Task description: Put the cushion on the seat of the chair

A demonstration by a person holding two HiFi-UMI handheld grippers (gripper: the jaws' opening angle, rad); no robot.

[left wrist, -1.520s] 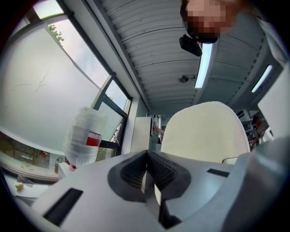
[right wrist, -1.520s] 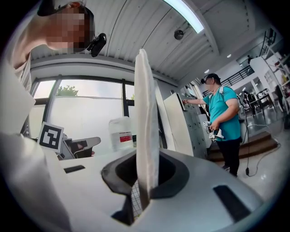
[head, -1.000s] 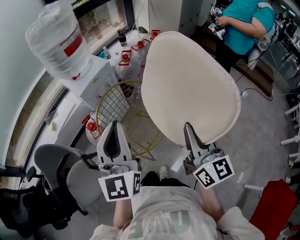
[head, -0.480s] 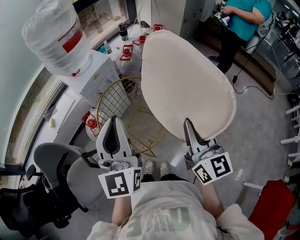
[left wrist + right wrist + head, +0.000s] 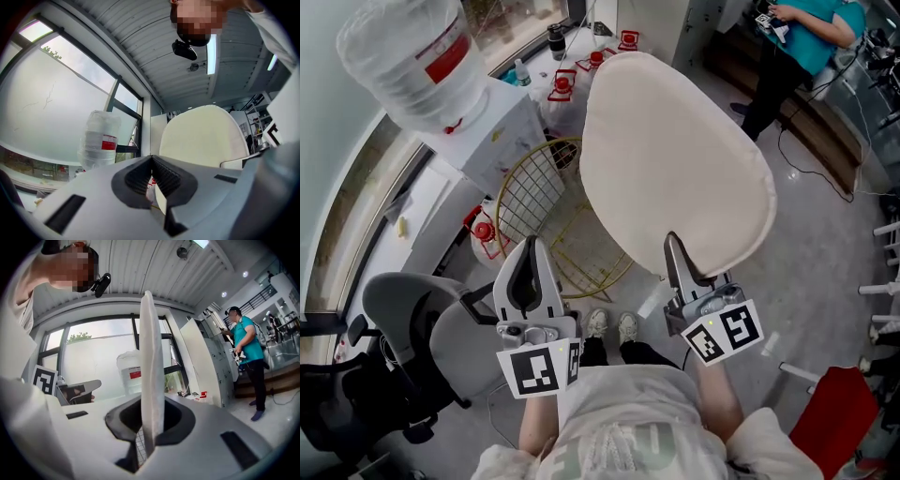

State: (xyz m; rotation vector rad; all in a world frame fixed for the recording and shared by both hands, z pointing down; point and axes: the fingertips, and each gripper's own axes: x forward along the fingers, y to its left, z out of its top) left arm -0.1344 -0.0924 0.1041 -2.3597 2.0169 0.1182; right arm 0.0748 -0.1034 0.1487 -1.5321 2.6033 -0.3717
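The right claw [image 5: 673,246] grips the near edge of the flat cream oval cushion [image 5: 675,150] near the gold wire chair [image 5: 539,202], while the left claw [image 5: 529,248] is closed, empty.

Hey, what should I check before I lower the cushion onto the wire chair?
1. Right gripper grip on the cushion: ok, jaws shut on its edge.
2. Left gripper free to help: ok, jaws together, nothing between them.
3. Cushion on the chair seat: not ok, it is held up above the chair.
4. Seat bare: cannot tell, the cushion hides part of it.
5. Water bottle clear of the cushion: ok, apart, left of the chair in the head view.
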